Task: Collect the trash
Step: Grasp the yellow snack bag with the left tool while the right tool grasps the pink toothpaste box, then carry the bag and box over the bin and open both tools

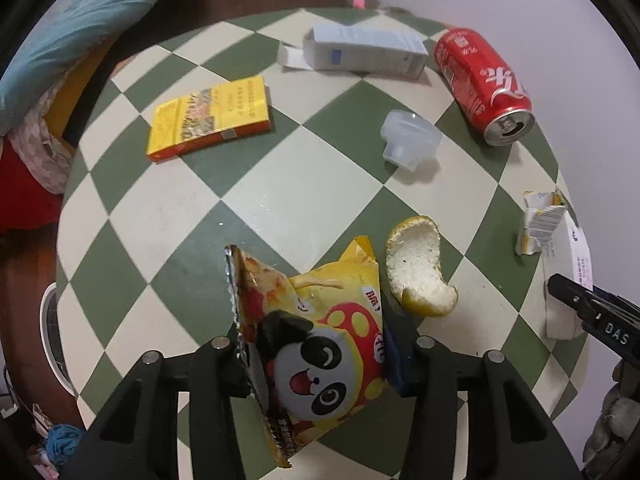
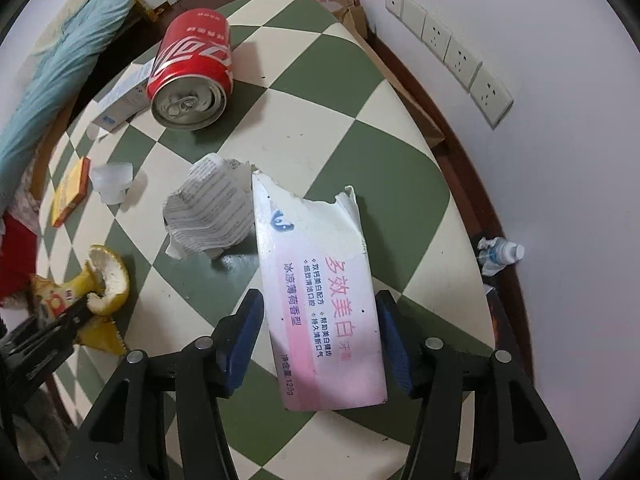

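Squeezing the yellow snack bag, the left gripper has its pads pressed on both sides, and the bag hides the table under it; the right gripper sits around the torn white box, but I cannot tell if its pads touch; that box lies near the table's edge; the orange peel is just beside the bag; the red can lies far off with open room between

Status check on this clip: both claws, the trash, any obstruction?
Left claw clamped on snack bag. Right claw straddling torn toothpaste box, grip unconfirmed. Peel, can still on table. Nothing blocking.
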`<state>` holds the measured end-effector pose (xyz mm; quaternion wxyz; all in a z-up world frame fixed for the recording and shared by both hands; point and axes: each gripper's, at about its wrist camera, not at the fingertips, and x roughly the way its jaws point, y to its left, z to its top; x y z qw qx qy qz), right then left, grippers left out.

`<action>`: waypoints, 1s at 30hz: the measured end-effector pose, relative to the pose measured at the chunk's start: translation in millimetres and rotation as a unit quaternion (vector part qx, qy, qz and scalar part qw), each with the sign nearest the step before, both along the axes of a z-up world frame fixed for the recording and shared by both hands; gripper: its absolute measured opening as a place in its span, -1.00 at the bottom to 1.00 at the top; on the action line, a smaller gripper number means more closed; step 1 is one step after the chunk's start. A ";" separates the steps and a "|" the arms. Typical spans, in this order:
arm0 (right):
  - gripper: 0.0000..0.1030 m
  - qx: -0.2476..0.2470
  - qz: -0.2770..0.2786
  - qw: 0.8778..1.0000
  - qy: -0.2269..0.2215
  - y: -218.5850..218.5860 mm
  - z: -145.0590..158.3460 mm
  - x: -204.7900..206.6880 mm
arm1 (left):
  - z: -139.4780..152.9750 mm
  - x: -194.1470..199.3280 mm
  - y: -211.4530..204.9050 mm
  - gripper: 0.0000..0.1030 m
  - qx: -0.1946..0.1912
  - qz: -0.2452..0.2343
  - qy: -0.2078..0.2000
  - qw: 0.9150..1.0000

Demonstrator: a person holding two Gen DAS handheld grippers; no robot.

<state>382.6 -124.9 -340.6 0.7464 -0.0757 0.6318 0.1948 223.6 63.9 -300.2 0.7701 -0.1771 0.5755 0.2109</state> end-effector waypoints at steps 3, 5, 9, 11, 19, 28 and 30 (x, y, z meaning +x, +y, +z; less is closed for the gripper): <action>-0.01 -0.004 0.005 1.000 -0.014 1.9 2.0 -6.3 | 14.3 -18.0 -9.7 -0.16 0.012 0.002 -0.011 1.000; -0.02 0.004 0.005 1.000 -0.021 0.6 9.2 -12.9 | 34.7 -27.6 -14.0 -0.16 0.028 0.003 -0.028 0.999; -0.02 0.038 0.011 0.998 -0.039 2.9 41.1 -35.1 | 86.1 -49.3 0.8 -0.16 0.049 0.011 -0.063 0.997; -0.02 0.056 0.019 0.997 -0.047 7.4 57.3 -43.6 | 109.4 -63.9 16.2 -0.16 0.065 0.018 -0.082 0.994; -0.02 0.130 0.093 0.983 -0.089 65.3 136.9 -105.2 | 167.7 -113.0 84.0 -0.16 0.108 0.071 -0.131 0.983; -0.02 0.190 0.210 0.955 -0.090 194.7 181.8 -196.3 | 192.0 -228.7 171.3 -0.17 0.160 0.167 -0.121 0.965; -0.02 0.194 0.231 0.950 -0.081 222.8 178.6 -214.9 | 185.2 -253.4 192.9 -0.16 0.163 0.191 -0.111 0.962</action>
